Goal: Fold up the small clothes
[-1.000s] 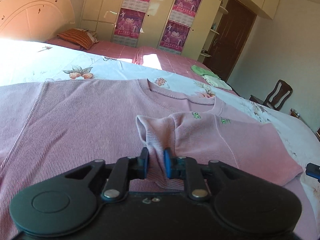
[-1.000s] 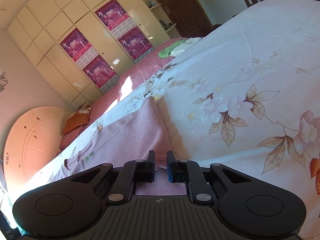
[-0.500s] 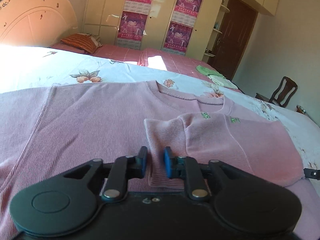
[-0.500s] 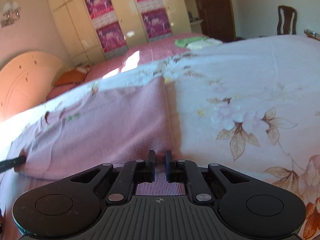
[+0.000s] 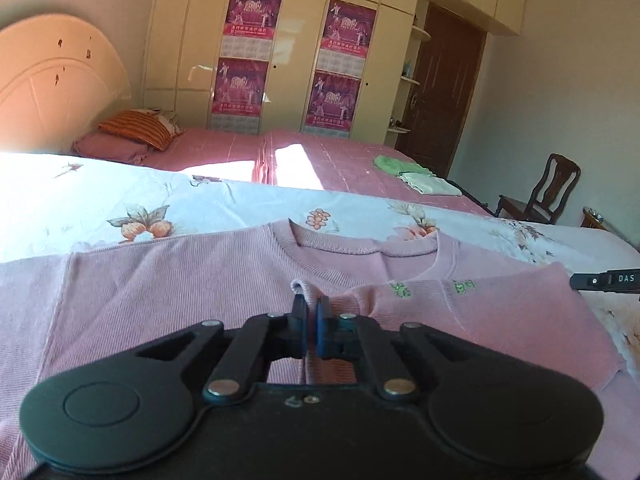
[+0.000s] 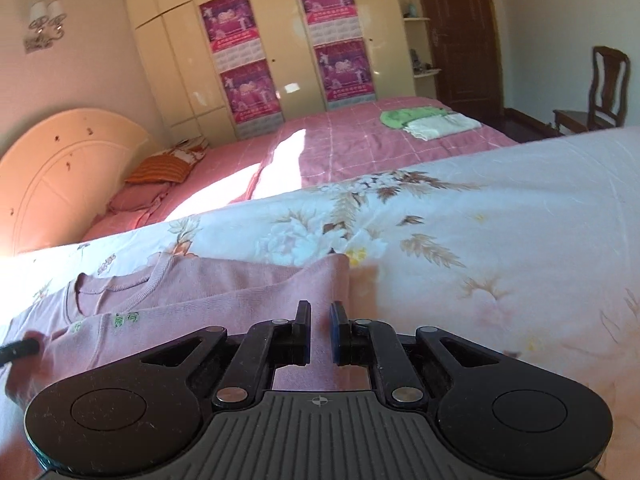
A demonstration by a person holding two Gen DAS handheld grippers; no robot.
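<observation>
Sweater [image 5: 168,280], pink and ribbed, lies flat on the floral bedsheet [image 6: 500,216], one side folded over. Left gripper [image 5: 311,312] pinches the folded sleeve cuff [image 5: 301,286]. Right gripper [image 6: 319,322] stands slightly spread above the folded edge, gripping nothing.

Sweater [image 5: 168,304] on bedspread [image 5: 224,208], wardrobe [image 5: 288,40] behind.

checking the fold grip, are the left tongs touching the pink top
Touching. The left wrist view shows the left tongs shut on a pinched fold of the pink top.

Pink top [image 5: 160,304] cut by left edge; green print [image 5: 401,289] illegible.
</observation>
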